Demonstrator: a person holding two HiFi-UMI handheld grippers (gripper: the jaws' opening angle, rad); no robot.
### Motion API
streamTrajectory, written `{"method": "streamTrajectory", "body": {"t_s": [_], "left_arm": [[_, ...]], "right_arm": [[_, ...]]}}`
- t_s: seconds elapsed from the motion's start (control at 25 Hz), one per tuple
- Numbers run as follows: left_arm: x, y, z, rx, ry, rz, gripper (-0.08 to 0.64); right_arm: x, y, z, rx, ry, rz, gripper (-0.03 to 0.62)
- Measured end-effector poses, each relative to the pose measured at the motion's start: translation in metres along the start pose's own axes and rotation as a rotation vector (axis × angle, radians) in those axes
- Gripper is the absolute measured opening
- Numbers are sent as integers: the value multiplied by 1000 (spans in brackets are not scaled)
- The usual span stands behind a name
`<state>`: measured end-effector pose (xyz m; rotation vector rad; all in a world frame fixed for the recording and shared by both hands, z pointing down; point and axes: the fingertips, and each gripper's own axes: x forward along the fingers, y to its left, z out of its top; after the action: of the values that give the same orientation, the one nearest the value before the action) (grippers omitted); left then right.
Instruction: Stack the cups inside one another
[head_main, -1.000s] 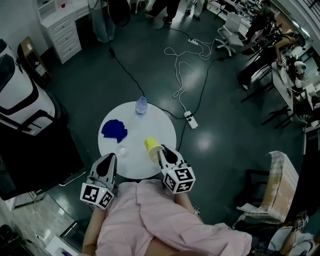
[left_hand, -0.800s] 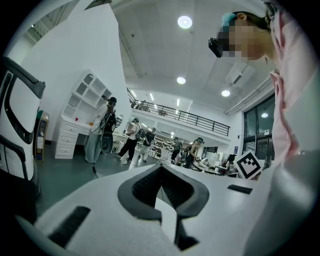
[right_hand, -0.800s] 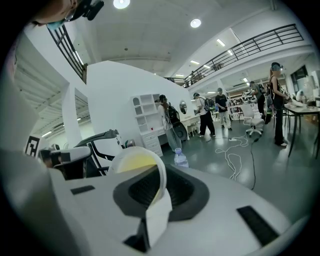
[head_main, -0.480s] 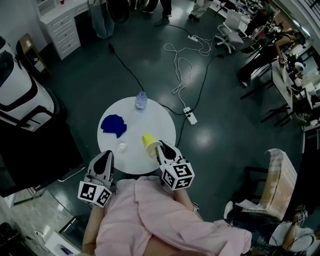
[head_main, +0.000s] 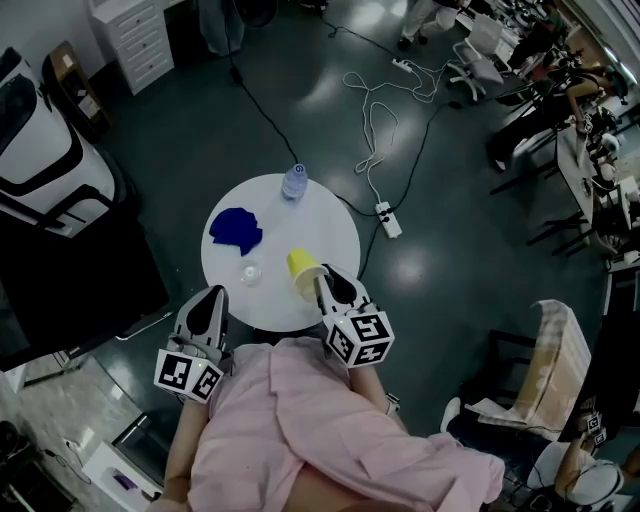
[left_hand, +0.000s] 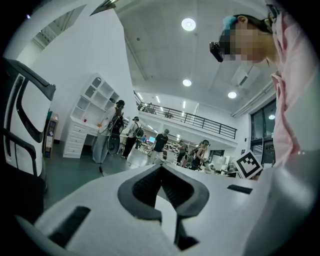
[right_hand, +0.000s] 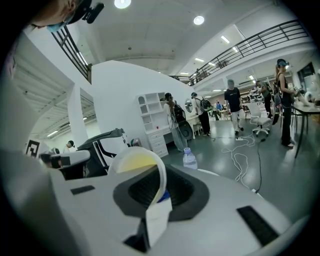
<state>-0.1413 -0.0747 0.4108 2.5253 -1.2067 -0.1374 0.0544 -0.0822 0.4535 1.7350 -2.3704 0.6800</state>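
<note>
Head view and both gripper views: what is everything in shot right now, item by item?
table: one, white, round, in front of the person
yellow cup: one, yellow, over the table's near right part, its wall pinched in the right gripper's jaws
small clear object: one, transparent, perhaps a cup, on the table's near left part
cloth: one, blue, crumpled, on the table's left part
water bottle: one, clear, at the table's far edge
power strip: one, white, on the floor right of the table
drawer unit: one, white, far left
shirt: one, pink, on the person
left gripper: white, jaws together, empty
right gripper: white, jaws shut on the yellow cup
</note>
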Motion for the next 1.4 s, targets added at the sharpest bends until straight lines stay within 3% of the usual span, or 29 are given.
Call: {"method": "streamTrajectory", "body": {"t_s": [0.28,0.64,0.96,1.4], "left_arm": [[-3,2,3,-4,-10,23,9],[3,-2,7,9,-16,21,9],[-12,8,2,-13,-3,79,9],[-31,35,10,-39,-48,192,9]], "right_arm": [[4,4,3,-8,9,28,44],[24,4,7,-44,68,123,44],[55,17,-4,-55,161,207,44],[105,42,-27,-183,305,305,44]]}}
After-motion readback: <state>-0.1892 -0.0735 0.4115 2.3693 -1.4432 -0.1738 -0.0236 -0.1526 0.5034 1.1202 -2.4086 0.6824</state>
